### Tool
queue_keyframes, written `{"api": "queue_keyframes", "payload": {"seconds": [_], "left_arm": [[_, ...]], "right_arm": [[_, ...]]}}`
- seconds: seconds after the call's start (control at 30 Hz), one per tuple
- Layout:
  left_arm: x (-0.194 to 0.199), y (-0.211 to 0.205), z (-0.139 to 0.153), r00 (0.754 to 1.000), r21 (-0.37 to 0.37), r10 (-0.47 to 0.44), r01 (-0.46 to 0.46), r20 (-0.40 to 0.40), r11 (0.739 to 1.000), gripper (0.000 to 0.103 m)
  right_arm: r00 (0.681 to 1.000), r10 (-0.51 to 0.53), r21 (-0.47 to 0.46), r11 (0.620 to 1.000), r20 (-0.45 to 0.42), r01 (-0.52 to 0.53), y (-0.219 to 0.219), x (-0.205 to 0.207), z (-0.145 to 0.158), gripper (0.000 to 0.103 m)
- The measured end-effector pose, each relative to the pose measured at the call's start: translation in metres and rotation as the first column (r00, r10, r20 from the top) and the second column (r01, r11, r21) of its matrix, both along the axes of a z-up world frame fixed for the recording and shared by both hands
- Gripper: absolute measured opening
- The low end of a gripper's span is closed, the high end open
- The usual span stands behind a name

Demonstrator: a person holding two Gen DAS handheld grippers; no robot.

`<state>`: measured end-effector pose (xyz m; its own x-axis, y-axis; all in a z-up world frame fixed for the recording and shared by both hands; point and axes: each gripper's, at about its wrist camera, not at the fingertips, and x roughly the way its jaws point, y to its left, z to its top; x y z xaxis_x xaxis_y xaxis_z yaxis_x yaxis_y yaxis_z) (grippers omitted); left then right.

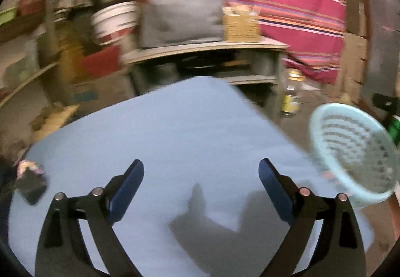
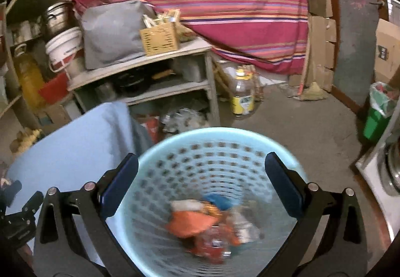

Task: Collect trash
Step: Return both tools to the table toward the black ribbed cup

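Left wrist view: the left gripper [image 1: 201, 172] is seen with its blue-padded jaws spread wide and nothing between them, above a pale blue cloth-covered table [image 1: 175, 132] that fills the lower middle of the frame. At the right edge of that frame a light blue perforated plastic basket [image 1: 350, 152] is seen tilted and blurred. At the lower left edge a small dark object with a pink-and-white wrapper [image 1: 31, 177] lies on the cloth, too blurred to be identified.

In the right wrist view the basket [image 2: 217, 149] fills the lower centre, and the right gripper [image 2: 201, 174] is set around its rim — one blue pad [image 2: 120, 184] at the left wall, the other at the right. The pads lie close against the rim, but whether they are pressed on it cannot be told. In the basket's bottom a heap of trash [image 2: 205, 224] is seen: orange and red wrappers, something blue, some clear plastic, all blurred.

Behind, in the upper part of the frame, a red striped cloth [image 2: 225, 2] is hung, and a grey shelf [image 2: 140, 64] carries a grey bag [image 2: 112, 32] and a small wooden crate [image 2: 160, 39]. A green bin [image 2: 376, 122] stands at the right edge.
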<state>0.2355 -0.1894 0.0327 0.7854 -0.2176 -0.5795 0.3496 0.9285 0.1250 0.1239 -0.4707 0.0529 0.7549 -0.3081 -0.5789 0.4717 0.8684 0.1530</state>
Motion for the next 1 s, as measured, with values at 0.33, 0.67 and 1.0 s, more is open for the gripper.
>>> {"api": "queue_keyframes", "payload": {"seconds": [0.33,0.67,1.0], "left_arm": [[0.048,0.168,-0.002,0.955,-0.078,0.291,-0.294,-0.050,0.952,0.091],[0.090,0.259,-0.021,0.828,-0.051,0.540,-0.552,-0.148,0.832,0.091],[0.105,0.276,-0.028,0.775,-0.030,0.618,-0.627,-0.133,0.779,0.092]], "right_arm": [[0.989,0.144,-0.038,0.989,-0.017,-0.145,0.091,0.057,-0.011,0.099],[0.959,0.256,-0.088,0.959,-0.124,-0.268,0.161,0.103,-0.039,0.099],[0.928,0.336,-0.112,0.928,-0.159,-0.355,0.206,0.132,-0.048,0.099]]}}
